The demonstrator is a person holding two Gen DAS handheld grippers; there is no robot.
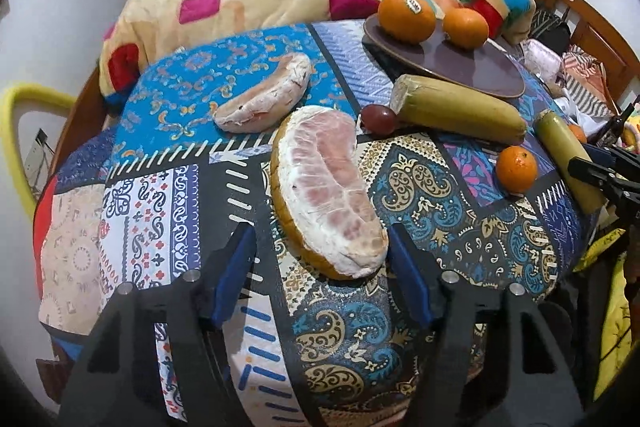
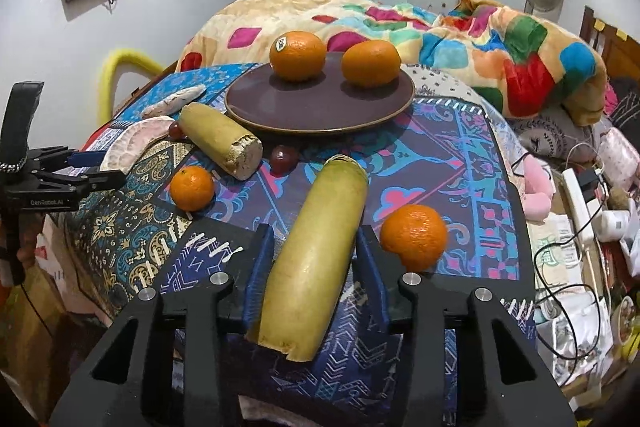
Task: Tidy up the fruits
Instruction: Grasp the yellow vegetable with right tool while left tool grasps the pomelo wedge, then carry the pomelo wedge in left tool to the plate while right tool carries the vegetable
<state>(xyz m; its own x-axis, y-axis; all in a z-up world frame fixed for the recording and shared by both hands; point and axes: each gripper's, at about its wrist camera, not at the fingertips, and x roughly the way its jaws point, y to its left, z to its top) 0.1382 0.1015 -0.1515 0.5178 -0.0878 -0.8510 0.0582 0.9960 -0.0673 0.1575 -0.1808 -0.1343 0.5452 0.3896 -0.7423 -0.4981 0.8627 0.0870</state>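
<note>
A brown plate [image 2: 320,111] holds two oranges [image 2: 298,55] [image 2: 371,63]. My right gripper [image 2: 316,247] is open, its blue pads on either side of a yellow-green banana piece [image 2: 316,251] lying on the patterned cloth. A small orange [image 2: 414,237] lies just right of it. My left gripper [image 1: 320,255] is open around the near end of a pomelo wedge [image 1: 324,187]. A second pomelo wedge [image 1: 266,93] lies farther left. Another banana piece [image 1: 460,109], a small orange [image 1: 516,169] and a dark red grape [image 1: 378,119] lie between the pomelo wedges and the plate [image 1: 444,61].
A colourful blanket [image 2: 460,39] is heaped behind the table. A second grape [image 2: 284,157] lies below the plate. Cables and clutter [image 2: 580,227] sit off the table's right edge. A yellow chair back [image 1: 16,123] stands at the left.
</note>
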